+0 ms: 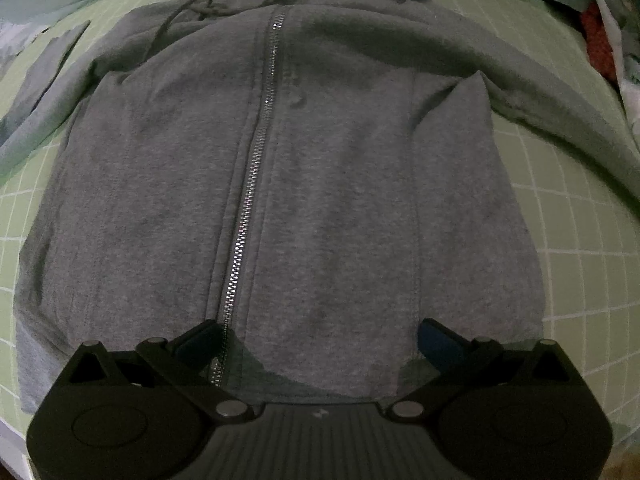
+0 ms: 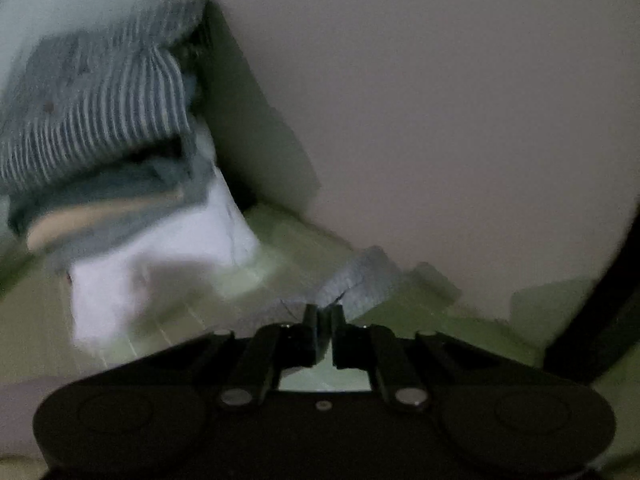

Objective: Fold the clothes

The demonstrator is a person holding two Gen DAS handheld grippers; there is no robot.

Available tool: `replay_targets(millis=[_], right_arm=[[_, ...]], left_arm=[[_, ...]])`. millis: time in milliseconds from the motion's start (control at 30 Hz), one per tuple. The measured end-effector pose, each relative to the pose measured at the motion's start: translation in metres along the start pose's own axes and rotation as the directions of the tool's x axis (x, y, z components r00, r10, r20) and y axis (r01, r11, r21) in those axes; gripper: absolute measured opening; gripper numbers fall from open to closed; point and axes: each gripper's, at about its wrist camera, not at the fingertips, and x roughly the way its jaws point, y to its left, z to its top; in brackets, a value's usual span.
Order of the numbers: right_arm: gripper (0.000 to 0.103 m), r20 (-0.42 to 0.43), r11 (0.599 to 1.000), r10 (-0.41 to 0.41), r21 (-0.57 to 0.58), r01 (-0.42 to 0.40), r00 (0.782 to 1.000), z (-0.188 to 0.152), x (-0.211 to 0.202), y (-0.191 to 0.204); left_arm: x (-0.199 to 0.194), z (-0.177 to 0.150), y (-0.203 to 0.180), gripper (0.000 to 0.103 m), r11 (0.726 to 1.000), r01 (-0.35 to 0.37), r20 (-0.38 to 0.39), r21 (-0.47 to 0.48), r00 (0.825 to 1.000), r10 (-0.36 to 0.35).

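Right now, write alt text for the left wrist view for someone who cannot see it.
A grey zip-up hoodie lies front up and flat on a green gridded mat, its silver zipper closed and both sleeves spread outward. The left gripper hangs open above the hem, its fingers either side of the lower front.

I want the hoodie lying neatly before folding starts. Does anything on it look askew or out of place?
Mostly flat and zipped. The grey hoodie has a peaked wrinkle by the armpit on the picture's right, and its drawstrings lie tangled at the collar. No damage shows.
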Motion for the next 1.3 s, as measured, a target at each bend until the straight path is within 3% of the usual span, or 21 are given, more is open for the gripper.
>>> replay_targets(millis=[100,200,233,300,400,433,467,567,733,833,1000,1067,1100,1167,1267,1300], right_arm=[[0.006,-0.093,0.999,-0.018,0.033,0.022,0.995,-0.022,0.008,-0.012],[0.007,-0.169,0.999,-0.04,0.004,0.041,0.985,-0.041,0.012,-0.014],[0.007,-0.178,0.999,-0.046,-0.014,0.045,0.983,-0.046,0.012,-0.013],[0.01,-0.158,0.996,-0.063,-0.07,0.052,0.985,-0.049,0.01,-0.004],[0.038,-0.093,0.987,-0.078,-0.147,0.063,0.993,-0.043,0.003,0.021],[0.058,-0.062,0.984,-0.074,-0.169,0.062,0.995,-0.04,-0.001,0.03],[0.077,-0.034,0.98,-0.052,-0.192,0.045,0.998,-0.038,-0.004,0.041],[0.103,0.032,0.963,0.065,-0.264,-0.055,0.997,-0.033,-0.008,0.083],[0.103,-0.01,0.878,0.318,-0.373,-0.298,0.948,-0.031,-0.005,0.167],[0.103,-0.054,0.787,0.418,-0.477,-0.391,0.907,-0.036,-0.003,0.229],[0.101,-0.212,0.627,0.525,-0.56,-0.542,0.825,-0.056,0.009,0.331],[0.092,-0.267,0.559,0.549,-0.587,-0.585,0.792,-0.065,0.013,0.365],[0.088,-0.283,0.542,0.55,-0.595,-0.593,0.786,-0.07,0.013,0.377],[0.069,-0.321,0.512,0.545,-0.603,-0.611,0.774,-0.077,0.015,0.402],[0.051,-0.395,0.456,0.556,-0.591,-0.665,0.732,-0.085,0.022,0.427],[0.05,-0.412,0.438,0.563,-0.586,-0.682,0.716,-0.088,0.022,0.43]], left_arm=[[-0.009,-0.006,0.013,0.103,0.999,0.04,0.031,-0.037,0.999,-0.039],[-0.027,-0.003,0.046,0.103,0.997,0.028,0.085,-0.065,0.996,-0.022],[-0.033,0.002,0.062,0.103,0.997,0.019,0.106,-0.071,0.994,-0.012],[-0.053,0.016,0.059,0.103,0.996,-0.003,0.137,-0.092,0.99,0.016],[-0.054,0.006,0.079,0.103,0.988,-0.046,0.149,-0.147,0.986,0.068],[-0.055,0.001,0.087,0.103,0.984,-0.058,0.144,-0.169,0.986,0.083],[-0.054,-0.003,0.094,0.103,0.98,-0.069,0.135,-0.186,0.986,0.095],[-0.045,-0.008,0.111,0.103,0.97,-0.1,0.105,-0.223,0.986,0.126],[-0.039,-0.007,0.129,0.103,0.951,-0.128,0.087,-0.283,0.984,0.159],[-0.029,0.004,0.137,0.103,0.939,-0.14,0.06,-0.315,0.984,0.167],[-0.016,0.021,0.145,0.103,0.926,-0.152,0.021,-0.344,0.985,0.17],[-0.01,0.029,0.148,0.103,0.92,-0.155,0.003,-0.359,0.986,0.167],[-0.007,0.032,0.15,0.103,0.916,-0.157,-0.009,-0.368,0.986,0.165],[-0.004,0.036,0.153,0.103,0.909,-0.148,-0.019,-0.39,0.988,0.153],[-0.001,0.039,0.157,0.103,0.898,-0.134,-0.028,-0.418,0.991,0.134],[-0.001,0.039,0.158,0.103,0.898,-0.132,-0.03,-0.419,0.991,0.132]])
